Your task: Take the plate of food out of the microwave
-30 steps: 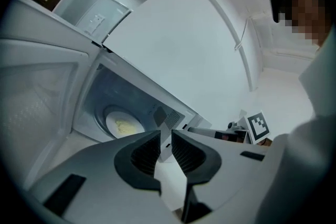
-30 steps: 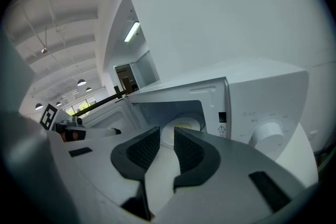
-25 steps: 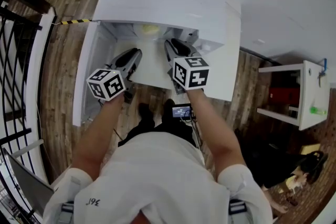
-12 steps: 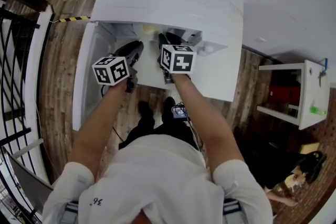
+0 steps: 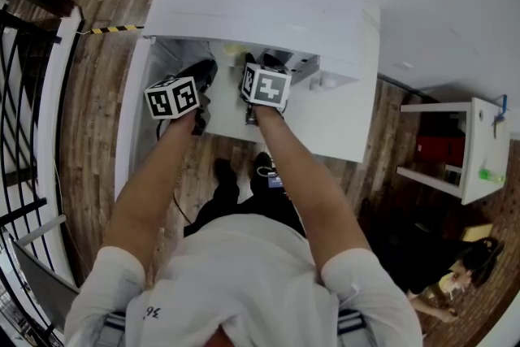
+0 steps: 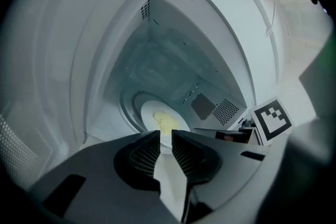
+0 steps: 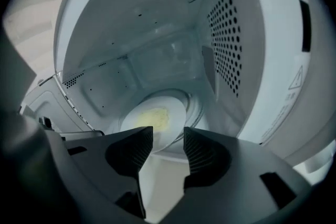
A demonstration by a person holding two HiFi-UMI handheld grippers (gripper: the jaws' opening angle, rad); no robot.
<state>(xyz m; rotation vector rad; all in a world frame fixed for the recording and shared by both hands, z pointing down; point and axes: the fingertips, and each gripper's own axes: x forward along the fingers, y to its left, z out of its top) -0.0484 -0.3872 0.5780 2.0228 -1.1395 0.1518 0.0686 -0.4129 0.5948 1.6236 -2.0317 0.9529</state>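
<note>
This was the reach-in stage. Both grippers were poking into the open cavity of the boxy white microwave (image 5: 260, 4) and nothing was grabbed yet. The round white plate (image 7: 152, 126) with its patch of pale yellow food (image 7: 153, 117) sat on the clear glass turntable (image 7: 195, 107) on the cavity floor, around the middle of the right gripper view.

My right gripper (image 7: 168, 136) had just been opening its jaws. They stood wide apart with the plate's near rim showing in the gap, and neither pad was pinching it as far as I could judge. The left gripper (image 6: 165, 138) had its jaws only a narrow slit apart, holding nothing, with the plate just beyond the tips at lower centre of that frame.

Next move, I reckoned: slide the right jaws over the rim, close, and keep the plate level coming out. The left would need to open wider if it was taking the other side.

The hard-to-read bits: in the head view the microwave's top covered nearly the whole cavity, so only a yellowish sliver peeked out near top centre. In both gripper views the jaws covered the plate's near edge, so I couldn't tell if the rim was already between the right pads or just short of them.
</note>
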